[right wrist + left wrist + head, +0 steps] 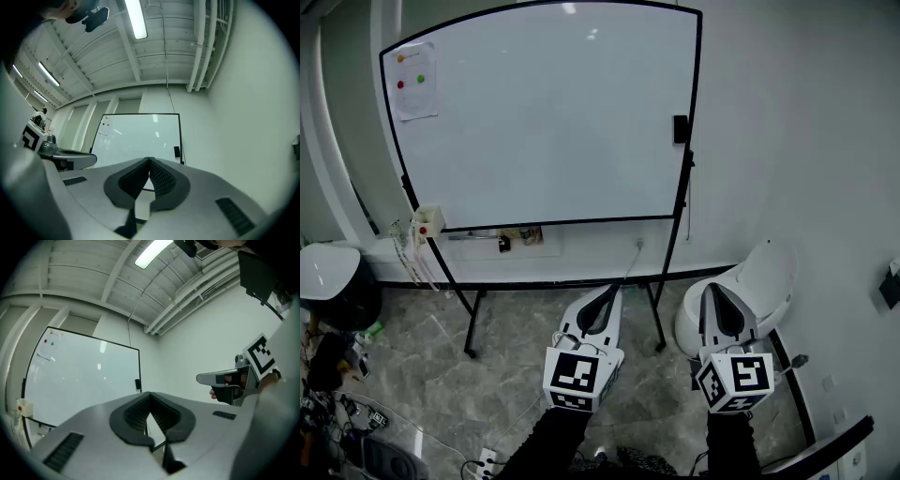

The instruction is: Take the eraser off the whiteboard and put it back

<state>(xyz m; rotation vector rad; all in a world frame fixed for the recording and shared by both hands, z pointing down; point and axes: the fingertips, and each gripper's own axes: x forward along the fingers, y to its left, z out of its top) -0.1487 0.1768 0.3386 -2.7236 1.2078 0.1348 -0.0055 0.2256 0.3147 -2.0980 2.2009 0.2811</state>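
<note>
Jaws shut — whiteboard (544, 112) stands on marbled floor (511, 319).

Whiteboard (544, 112) before you: stood on a black stand (471, 323).
Its right edge: carried the black eraser (680, 129).
Its upper left: a sheet (413, 80) with coloured dots.
Floor (422, 375) below you: grey tiles, cables (356, 412) at left.

Office/lab workroom; whiteboard (544, 112) on stand; strip light (136, 18) and bare ceiling pipes (206, 42); cable clutter (342, 412) and power strip (486, 459) on floor (441, 375).
</note>
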